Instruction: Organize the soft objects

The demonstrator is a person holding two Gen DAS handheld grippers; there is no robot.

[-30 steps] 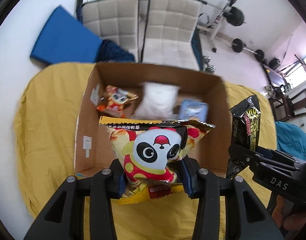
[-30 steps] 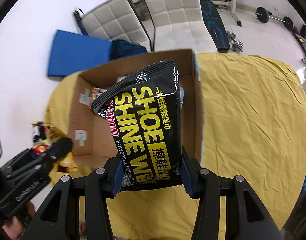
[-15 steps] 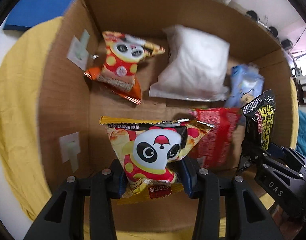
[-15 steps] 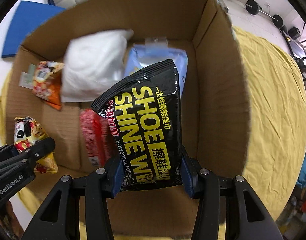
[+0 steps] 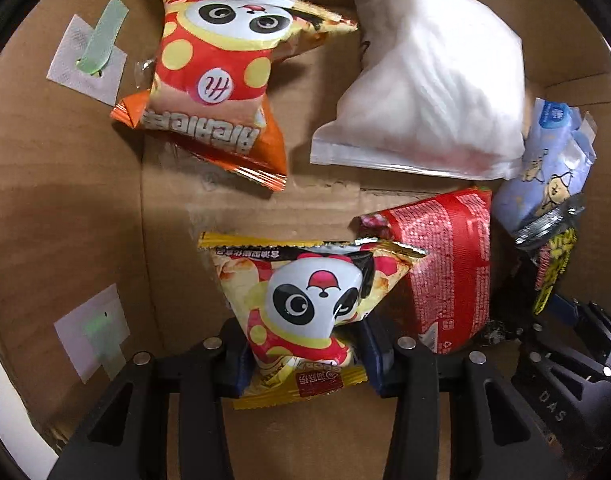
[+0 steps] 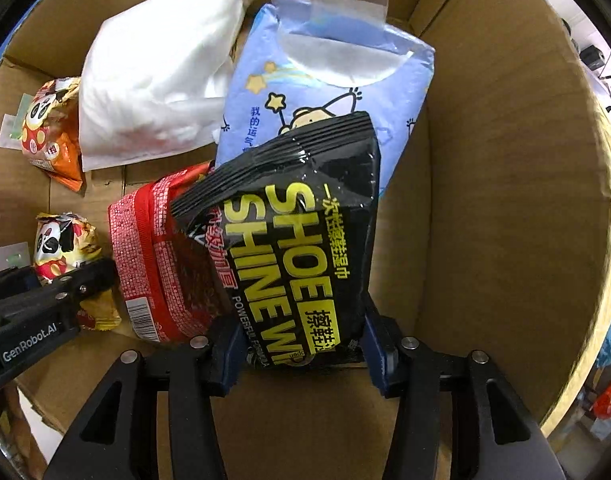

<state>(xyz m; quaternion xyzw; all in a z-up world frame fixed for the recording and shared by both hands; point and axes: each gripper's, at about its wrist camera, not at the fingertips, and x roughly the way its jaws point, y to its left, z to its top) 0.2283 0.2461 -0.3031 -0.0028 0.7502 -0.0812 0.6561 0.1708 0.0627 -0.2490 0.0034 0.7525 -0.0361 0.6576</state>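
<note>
Both grippers are down inside the cardboard box [image 5: 65, 208]. My left gripper [image 5: 301, 348] is shut on a yellow panda snack bag [image 5: 305, 296], held low over the box floor at its near left; it also shows in the right wrist view [image 6: 61, 248]. My right gripper [image 6: 301, 352] is shut on a black "SHOE SHINE" wipes pack [image 6: 301, 248], held over the near right of the box [image 6: 505, 200]; its edge shows in the left wrist view [image 5: 553, 264]. The pack overlaps a red packet [image 6: 161, 264] and a blue wipes pack [image 6: 325, 92].
On the box floor lie an orange panda snack bag [image 5: 221, 92], a white soft pouch [image 5: 429, 92], the red packet [image 5: 445, 264] and the blue wipes pack [image 5: 545, 168]. Bare cardboard shows at the near left and near right. White label stickers [image 5: 89, 60] sit on the left wall.
Both grippers have dropped from above the box rim down into the box, each still holding its pack. The box contents now fill both views.
</note>
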